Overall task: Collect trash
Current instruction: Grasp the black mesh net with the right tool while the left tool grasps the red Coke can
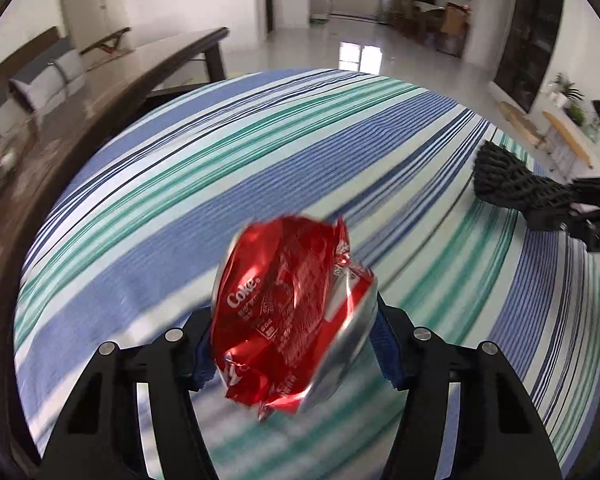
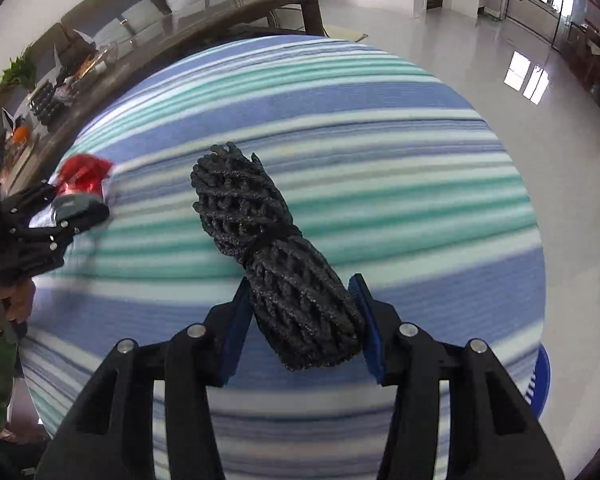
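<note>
**Both grippers loaded above the striped cloth**

The left gripper (image 1: 294,344) is clenched on a crushed red can (image 1: 288,312): its blue pads (image 1: 386,344) press the can from both sides, and the crumpled red body with its silver end sticks out ahead of the fingers. White "Coke" lettering shows on the can's left face. The can is blurred, and it is held above the cloth (image 1: 260,152), not resting on it.

The right gripper (image 2: 300,328) grasps a black foam net (image 2: 276,256), a mesh sleeve pinched at its middle. The lower half sits between the blue pads (image 2: 236,332), while the upper half leans up and to the left, over the middle of the cloth (image 2: 380,128).

The right wrist view shows the left gripper (image 2: 80,204) with the can (image 2: 82,178) near the cloth's left edge. The left wrist view shows the net (image 1: 512,184) in the right gripper (image 1: 556,200) at the cloth's right edge. The two loads are well apart.

The cloth, striped blue, teal and white, covers the whole surface. A dark wooden table (image 1: 100,92) stands just beyond its far left edge, with a sofa (image 2: 172,0) behind it.
</note>
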Motion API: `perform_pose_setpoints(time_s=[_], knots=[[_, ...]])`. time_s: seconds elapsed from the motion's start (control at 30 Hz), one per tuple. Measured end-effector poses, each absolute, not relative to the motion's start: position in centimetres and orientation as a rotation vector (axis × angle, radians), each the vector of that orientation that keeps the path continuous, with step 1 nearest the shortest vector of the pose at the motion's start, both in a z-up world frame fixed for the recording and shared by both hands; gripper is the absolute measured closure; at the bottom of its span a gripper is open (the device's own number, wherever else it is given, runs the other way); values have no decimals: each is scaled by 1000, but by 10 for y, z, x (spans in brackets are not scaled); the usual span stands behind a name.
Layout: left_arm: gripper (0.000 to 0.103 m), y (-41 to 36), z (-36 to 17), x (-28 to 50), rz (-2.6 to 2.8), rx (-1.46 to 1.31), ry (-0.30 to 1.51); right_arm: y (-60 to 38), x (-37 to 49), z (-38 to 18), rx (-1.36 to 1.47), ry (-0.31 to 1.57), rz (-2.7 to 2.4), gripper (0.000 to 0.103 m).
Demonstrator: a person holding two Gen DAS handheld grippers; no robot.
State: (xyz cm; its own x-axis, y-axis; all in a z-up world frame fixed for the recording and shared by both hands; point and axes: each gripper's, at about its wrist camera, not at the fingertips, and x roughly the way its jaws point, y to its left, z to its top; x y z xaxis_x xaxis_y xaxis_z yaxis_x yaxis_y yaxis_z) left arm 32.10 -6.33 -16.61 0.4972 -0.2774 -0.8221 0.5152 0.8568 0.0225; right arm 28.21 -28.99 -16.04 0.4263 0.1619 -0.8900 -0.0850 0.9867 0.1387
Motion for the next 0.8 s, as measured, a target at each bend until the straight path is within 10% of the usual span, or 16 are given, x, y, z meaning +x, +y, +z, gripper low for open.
perform_pose_setpoints(time_s=[0.3, 0.8], knots=[[15, -55, -162, 254, -516, 264, 938, -260, 219, -166, 86, 1108, 266, 32], [8, -29, -163, 249, -440, 15, 972, -247, 188, -174, -15, 1053, 300, 17]])
